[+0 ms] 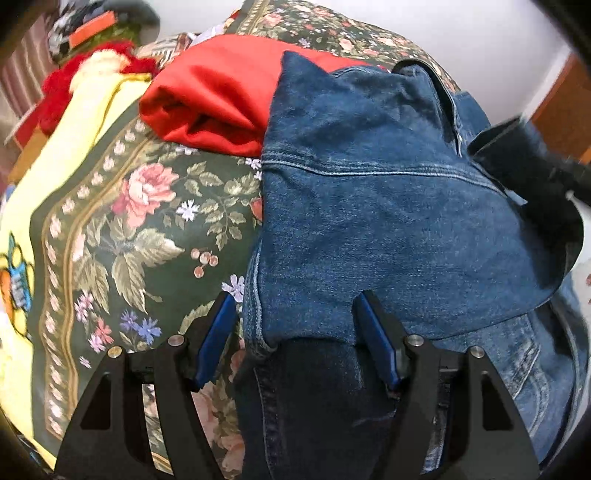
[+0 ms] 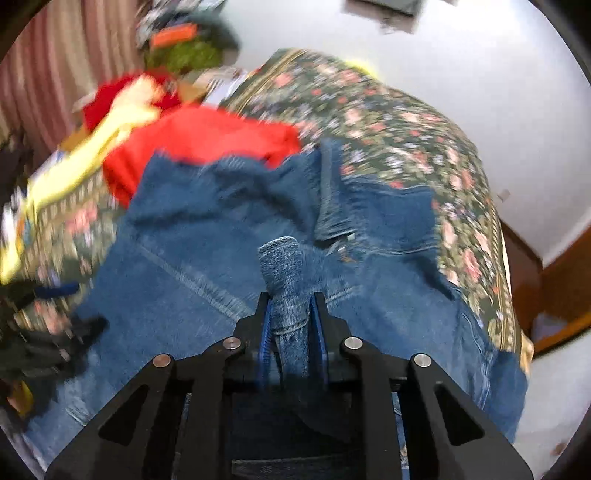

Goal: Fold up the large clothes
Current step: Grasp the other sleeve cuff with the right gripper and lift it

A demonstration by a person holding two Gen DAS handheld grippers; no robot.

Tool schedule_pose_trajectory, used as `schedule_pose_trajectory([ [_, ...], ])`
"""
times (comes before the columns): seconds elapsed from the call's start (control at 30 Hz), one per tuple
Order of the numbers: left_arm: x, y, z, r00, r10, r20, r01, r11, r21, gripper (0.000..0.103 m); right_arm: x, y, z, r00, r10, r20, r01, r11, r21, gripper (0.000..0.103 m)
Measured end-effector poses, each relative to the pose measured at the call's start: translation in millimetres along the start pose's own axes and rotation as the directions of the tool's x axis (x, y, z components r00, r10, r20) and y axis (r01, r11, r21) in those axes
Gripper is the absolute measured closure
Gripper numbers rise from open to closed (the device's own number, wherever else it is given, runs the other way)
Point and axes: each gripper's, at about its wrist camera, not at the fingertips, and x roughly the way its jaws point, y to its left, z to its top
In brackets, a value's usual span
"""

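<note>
A blue denim jacket (image 1: 369,221) lies on a floral bedspread (image 1: 155,236), partly folded over itself. My left gripper (image 1: 295,299) is open, its blue-padded fingers straddling the jacket's near left edge without pinching it. My right gripper (image 2: 291,299) is shut on a bunched fold of the denim jacket (image 2: 207,258) and holds it above the rest of the garment. The right gripper also shows as a dark blur at the right of the left wrist view (image 1: 535,155).
A folded red garment (image 1: 218,99) lies behind the jacket, partly under it. A yellow cloth (image 1: 85,122) and a pile of mixed clothes (image 1: 92,33) lie at the far left. A white floor (image 2: 498,92) and wooden furniture (image 2: 554,280) lie to the right of the bed.
</note>
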Motion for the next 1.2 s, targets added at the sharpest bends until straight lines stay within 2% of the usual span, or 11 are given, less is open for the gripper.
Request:
schedule_pose_trajectory([
  [0.1, 1.2, -8.4, 2.7, 0.999, 0.035, 0.002, -0.035, 0.999, 0.032, 0.035, -23.3, -25.7, 1.9, 0.998, 0.008, 0.06, -0.013, 0.997, 0.078, 0.088],
  [0.23, 1.9, -14.2, 5.1, 0.998, 0.064, 0.005, -0.064, 0.997, 0.042, 0.035, -45.7, -58.1, -8.1, 0.996, 0.008, 0.09, -0.024, 0.984, 0.178, 0.088],
  [0.53, 0.3, -16.7, 5.8, 0.996, 0.086, -0.005, -0.086, 0.995, 0.044, 0.036, -54.4, -121.4, -57.9, 0.998, 0.026, 0.062, -0.049, 0.918, 0.393, 0.088],
  [0.67, -4.8, -19.7, 5.5, 0.995, 0.099, -0.006, -0.099, 0.993, 0.06, 0.036, -59.6, -134.9, -80.6, 0.996, 0.046, 0.08, -0.077, 0.885, 0.46, 0.088],
  [0.8, -13.0, -22.2, 7.9, 0.996, 0.086, -0.014, -0.085, 0.994, 0.061, 0.036, -63.9, -138.2, -97.2, 0.996, 0.037, 0.081, -0.071, 0.88, 0.47, 0.088],
  [0.93, -26.1, -32.5, 12.5, 0.999, 0.054, 0.001, -0.054, 0.996, 0.068, 0.036, -70.5, -149.5, -97.1, 0.994, 0.057, 0.095, -0.095, 0.882, 0.462, 0.088],
  [1.1, -41.0, -52.5, 18.8, 0.998, 0.035, 0.046, -0.04, 0.993, 0.113, 0.034, -93.7, -156.8, -83.2, 0.981, 0.046, 0.19, -0.124, 0.899, 0.42, 0.088],
  [1.2, -36.9, -62.0, 17.3, 0.999, 0.039, 0.037, -0.044, 0.99, 0.131, 0.033, -94.8, -161.4, -86.6, 0.978, 0.039, 0.207, -0.129, 0.889, 0.44, 0.088],
])
